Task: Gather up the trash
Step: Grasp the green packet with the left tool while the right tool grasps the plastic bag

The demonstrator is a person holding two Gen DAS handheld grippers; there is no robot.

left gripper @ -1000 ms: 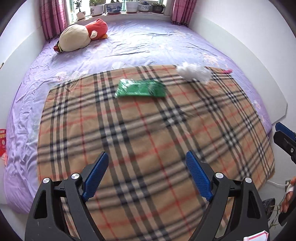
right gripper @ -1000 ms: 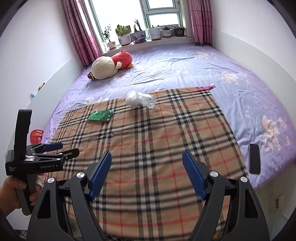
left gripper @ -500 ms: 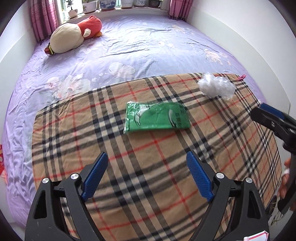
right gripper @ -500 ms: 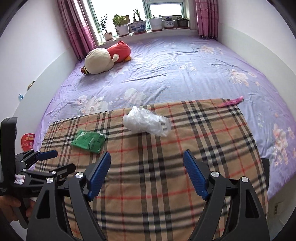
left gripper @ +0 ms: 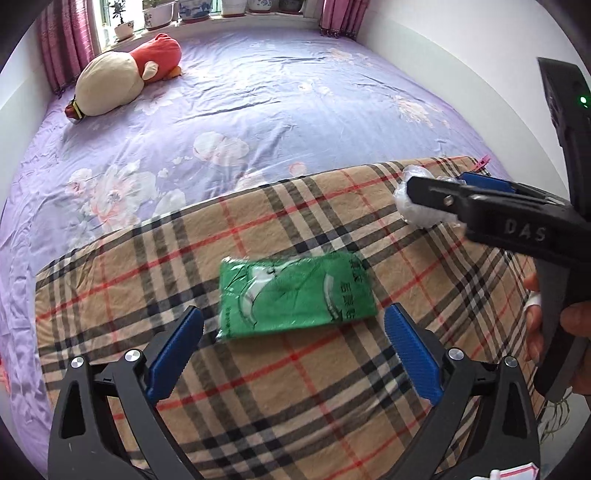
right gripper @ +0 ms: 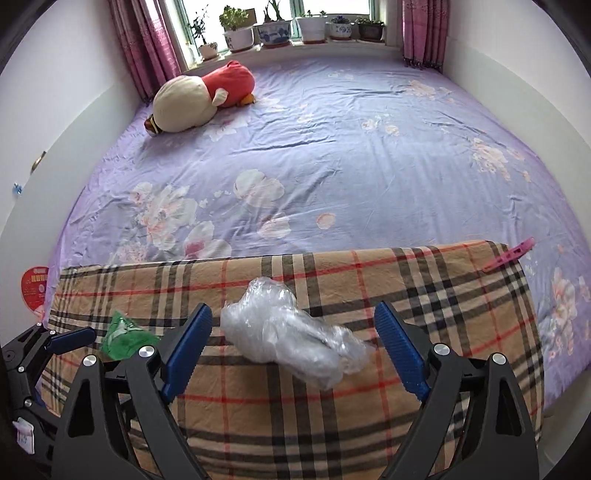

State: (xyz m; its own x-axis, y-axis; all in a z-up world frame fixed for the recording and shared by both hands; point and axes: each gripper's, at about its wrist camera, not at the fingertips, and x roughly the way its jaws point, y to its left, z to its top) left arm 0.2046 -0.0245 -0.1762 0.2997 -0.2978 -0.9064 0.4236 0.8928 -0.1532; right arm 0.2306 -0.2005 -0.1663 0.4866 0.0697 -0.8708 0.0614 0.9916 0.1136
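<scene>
A flat green plastic package (left gripper: 295, 295) lies on the plaid blanket (left gripper: 295, 406). My left gripper (left gripper: 293, 309) hovers just before it, jaws opening wide, and the package's near edge sits between the blue pads without touching them. A crumpled clear plastic wad (right gripper: 291, 332) lies further right on the blanket. My right gripper (right gripper: 292, 307) stands over it, jaws opening too, with the wad in the gap and free of the pads. In the left wrist view the right gripper (left gripper: 436, 184) covers part of the wad (left gripper: 417, 218). The green package (right gripper: 123, 336) also shows at the right view's lower left.
The blanket covers the near part of a purple floral bedsheet (right gripper: 332, 166). A plush toy (right gripper: 199, 99) lies at the far left. A pink clip (right gripper: 513, 254) sits at the blanket's far right corner. Potted plants (right gripper: 273, 29) line the windowsill. White walls flank the bed.
Both grippers have moved forward and down over the blanket. The green package now sits at the left tips and the clear wad at the right tips. Both jaws stand wider.
</scene>
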